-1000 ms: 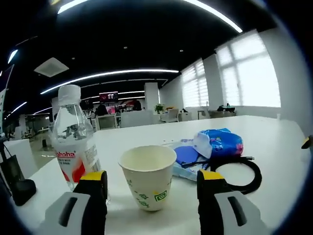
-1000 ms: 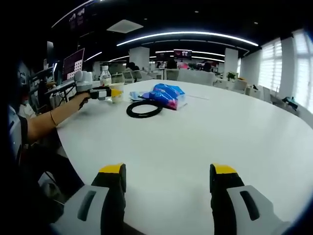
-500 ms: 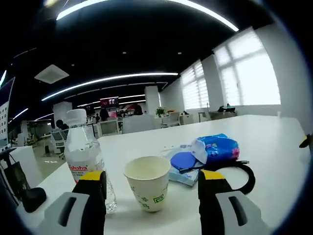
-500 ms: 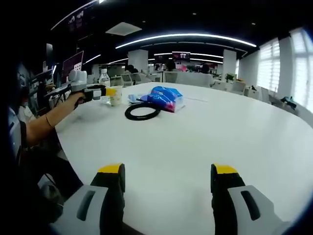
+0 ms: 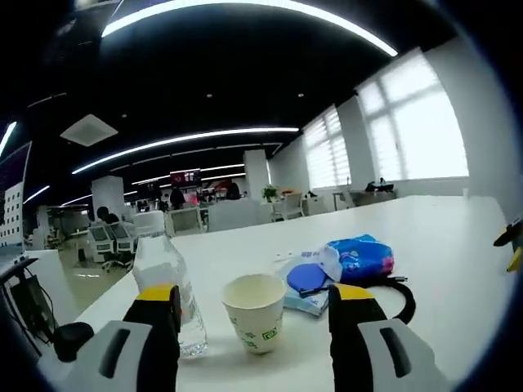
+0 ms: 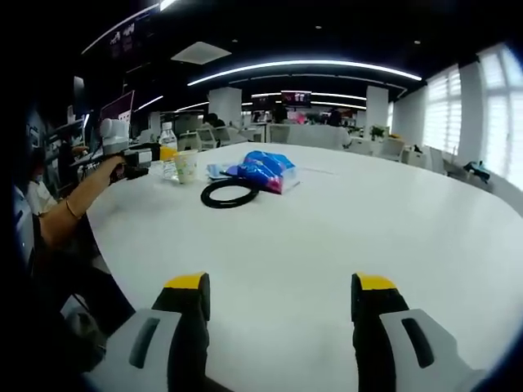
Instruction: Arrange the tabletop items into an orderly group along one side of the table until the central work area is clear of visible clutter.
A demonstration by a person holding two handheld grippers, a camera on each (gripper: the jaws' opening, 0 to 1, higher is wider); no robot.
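in the left gripper view, the left gripper [image 5: 253,304] has its two yellow-tipped jaws wide apart with nothing between them. just past the jaws a paper cup [image 5: 255,311] stands upright on the white table [image 5: 458,245], in the gap between the two jaws but not touching them. a clear water bottle [image 5: 170,286] stands just beside the cup, partly behind the left jaw. a bit farther off lie a blue tissue pack [image 5: 358,257], a flat blue thing [image 5: 308,278] and a black cable loop [image 5: 399,296], all close together.

in the right gripper view, the right gripper [image 6: 279,296] is open too, over bare table. the cable loop [image 6: 229,193], tissue pack [image 6: 260,171], cup [image 6: 186,166] and bottle [image 6: 168,151] sit well away, near the far left edge. a hand [image 6: 108,167] holds the left gripper there.
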